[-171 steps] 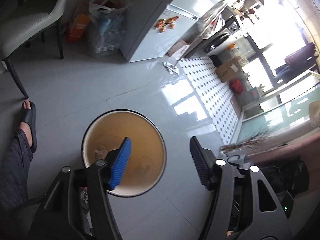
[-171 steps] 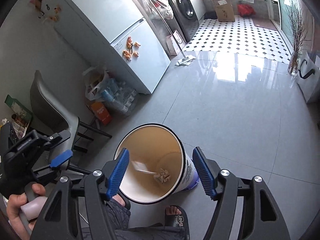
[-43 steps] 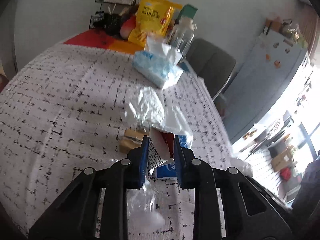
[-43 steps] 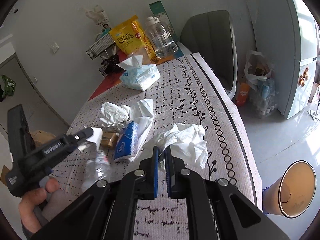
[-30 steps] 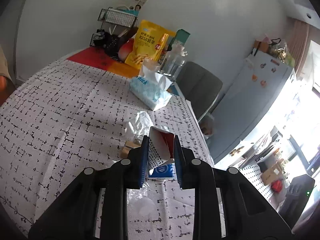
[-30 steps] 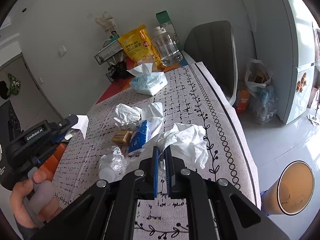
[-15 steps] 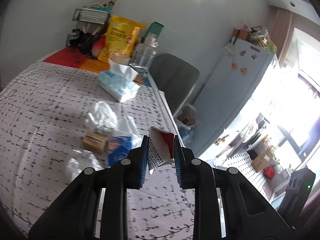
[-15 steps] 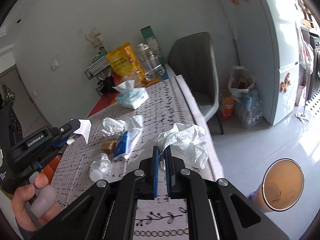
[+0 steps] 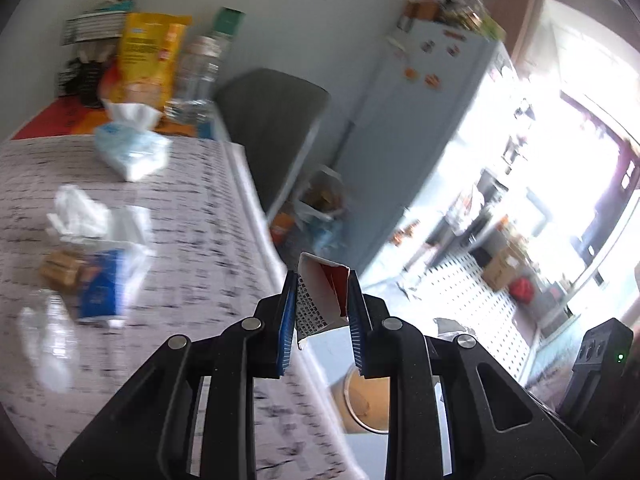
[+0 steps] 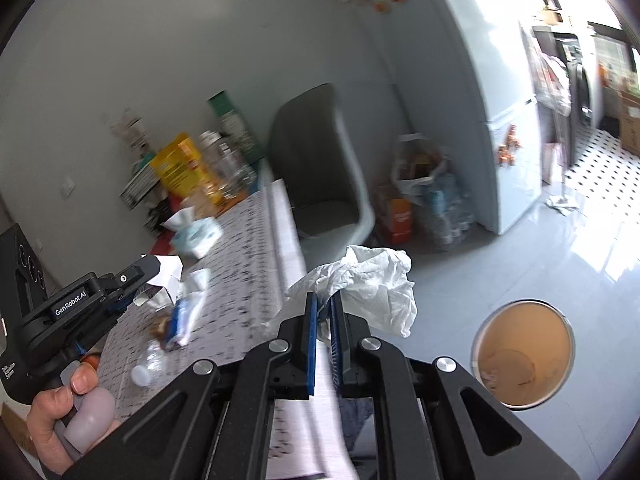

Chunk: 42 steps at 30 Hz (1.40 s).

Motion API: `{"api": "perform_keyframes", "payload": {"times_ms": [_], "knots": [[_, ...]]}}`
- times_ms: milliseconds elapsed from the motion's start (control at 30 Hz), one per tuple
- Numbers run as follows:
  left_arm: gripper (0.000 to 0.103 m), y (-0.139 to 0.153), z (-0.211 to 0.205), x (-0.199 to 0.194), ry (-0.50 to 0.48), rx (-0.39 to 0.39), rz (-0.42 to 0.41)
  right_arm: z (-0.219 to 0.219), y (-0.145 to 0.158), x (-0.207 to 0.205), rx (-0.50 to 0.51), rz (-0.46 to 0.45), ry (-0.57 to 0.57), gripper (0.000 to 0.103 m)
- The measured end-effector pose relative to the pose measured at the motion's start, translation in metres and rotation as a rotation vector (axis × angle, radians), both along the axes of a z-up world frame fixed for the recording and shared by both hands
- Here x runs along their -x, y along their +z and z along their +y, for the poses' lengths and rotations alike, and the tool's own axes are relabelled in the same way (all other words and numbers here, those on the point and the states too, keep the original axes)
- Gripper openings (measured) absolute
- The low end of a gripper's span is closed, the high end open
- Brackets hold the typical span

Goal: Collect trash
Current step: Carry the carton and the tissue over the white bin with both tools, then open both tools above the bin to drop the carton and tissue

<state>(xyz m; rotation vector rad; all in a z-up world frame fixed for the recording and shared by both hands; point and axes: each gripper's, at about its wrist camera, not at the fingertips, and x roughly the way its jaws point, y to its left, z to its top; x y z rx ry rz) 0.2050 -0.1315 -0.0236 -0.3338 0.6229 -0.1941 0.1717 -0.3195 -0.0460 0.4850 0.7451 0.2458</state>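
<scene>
My left gripper [image 9: 322, 304] is shut on a small torn paper carton [image 9: 320, 300], white with red inside, held over the table's edge. It also shows in the right wrist view [image 10: 138, 276]. My right gripper [image 10: 325, 320] is shut on a crumpled white tissue [image 10: 372, 284], held in the air past the table edge. The round trash bin [image 10: 524, 346], tan inside, stands on the floor to the lower right; it also shows below the left gripper [image 9: 368, 400]. More trash lies on the patterned table [image 9: 192, 248]: crumpled tissue [image 9: 78, 212], a blue packet [image 9: 100, 288], a crushed clear bottle [image 10: 150, 360].
A tissue pack [image 9: 130, 148], a yellow bag [image 9: 148, 60] and a water jug [image 9: 196, 72] stand at the table's far end. A grey chair [image 10: 320, 168] sits beside the table. Bags [image 10: 420, 200] lean by the fridge [image 10: 460, 80]. Glossy grey floor [image 10: 540, 256] surrounds the bin.
Both grippers have swung right, away from the table toward the floor and the bin, each still holding its trash. The bin has come into the left wrist view.
</scene>
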Motion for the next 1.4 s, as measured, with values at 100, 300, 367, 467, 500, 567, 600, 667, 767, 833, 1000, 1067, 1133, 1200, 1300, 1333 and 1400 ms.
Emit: {"api": "perform_keyframes", "payload": {"times_ms": [100, 300, 367, 467, 500, 567, 600, 667, 767, 833, 1000, 1067, 1133, 1200, 1300, 1333, 1400], "knots": [[0.024, -0.006, -0.037, -0.015, -0.057, -0.020, 0.013, -0.034, -0.012, 0.002, -0.003, 0.027, -0.063, 0.007], [0.024, -0.025, -0.106, -0.041, -0.162, -0.041, 0.057, -0.090, -0.037, 0.006, -0.011, 0.075, -0.164, 0.007], [0.024, -0.033, -0.124, -0.047, -0.189, -0.041, 0.073, -0.109, -0.047, 0.007, -0.009, 0.091, -0.199, 0.007], [0.024, -0.053, -0.152, -0.060, -0.227, -0.023, 0.117, -0.133, -0.063, 0.006, -0.005, 0.117, -0.240, 0.007], [0.024, -0.059, -0.160, -0.063, -0.234, -0.026, 0.125, -0.139, -0.069, 0.006, -0.004, 0.126, -0.250, 0.007], [0.024, -0.074, -0.175, -0.070, -0.256, -0.029, 0.152, -0.152, -0.085, 0.005, -0.004, 0.151, -0.275, 0.007], [0.024, -0.081, -0.180, -0.073, -0.263, -0.026, 0.165, -0.157, -0.092, 0.004, -0.006, 0.166, -0.285, 0.007], [0.024, -0.095, -0.189, -0.080, -0.273, -0.021, 0.190, -0.167, -0.109, 0.002, -0.010, 0.195, -0.301, 0.007], [0.024, -0.121, -0.197, -0.094, -0.282, 0.029, 0.226, -0.176, -0.135, -0.006, -0.022, 0.239, -0.307, 0.007], [0.024, -0.137, -0.199, -0.103, -0.275, 0.043, 0.267, -0.178, -0.152, -0.013, -0.021, 0.271, -0.315, 0.007], [0.024, -0.165, -0.207, -0.114, -0.263, 0.038, 0.326, -0.184, -0.197, -0.032, -0.051, 0.326, -0.345, 0.009], [0.024, -0.172, -0.211, -0.115, -0.262, 0.044, 0.341, -0.190, -0.219, -0.040, -0.065, 0.351, -0.371, 0.010], [0.024, -0.175, -0.213, -0.116, -0.262, 0.037, 0.343, -0.194, -0.235, -0.046, -0.074, 0.370, -0.380, 0.015], [0.024, -0.177, -0.217, -0.118, -0.269, 0.037, 0.350, -0.200, -0.246, -0.049, -0.101, 0.385, -0.395, 0.047], [0.024, -0.183, -0.225, -0.119, -0.282, 0.035, 0.366, -0.209, -0.247, -0.044, -0.110, 0.375, -0.425, 0.052], [0.024, -0.185, -0.228, -0.120, -0.284, 0.034, 0.370, -0.212, -0.245, -0.040, -0.106, 0.376, -0.432, 0.051], [0.024, -0.189, -0.236, -0.120, -0.293, 0.035, 0.386, -0.217, -0.242, -0.033, -0.105, 0.371, -0.447, 0.051]]}}
